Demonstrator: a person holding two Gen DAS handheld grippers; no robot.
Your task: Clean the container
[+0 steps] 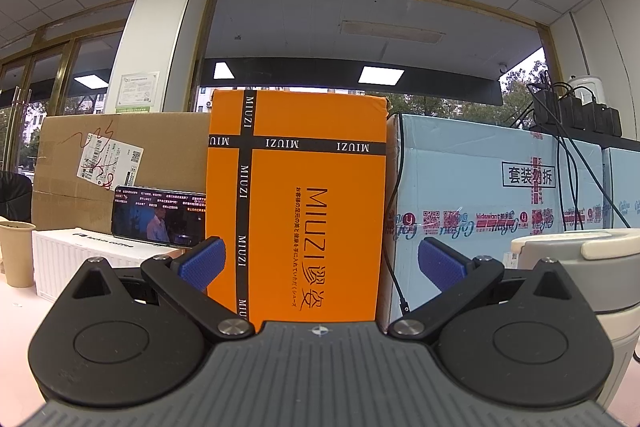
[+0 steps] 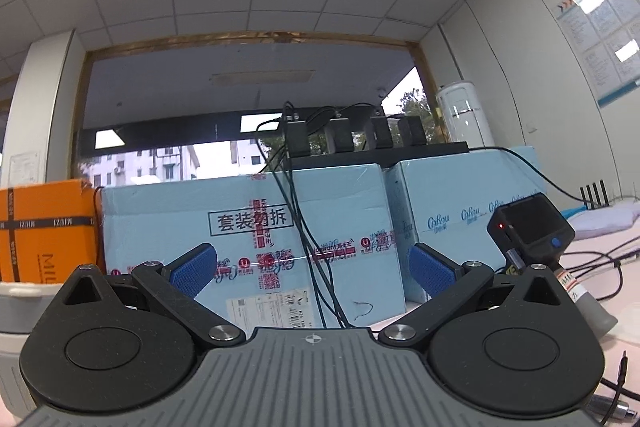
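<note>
Left tool: released, grasping nothing.
Right tool: released, grasping nothing.
Container: on desk, between both tools.
Advice: approach its body level, clench squarely below lid.

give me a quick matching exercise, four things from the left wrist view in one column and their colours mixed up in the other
Things:
1. MIUZI box
2. paper cup
3. taped carton
4. gripper pads

Colours:
A. dark blue
B. orange
C. pale blue
D. tan

Pairs: 1-B, 2-D, 3-C, 4-A
</note>
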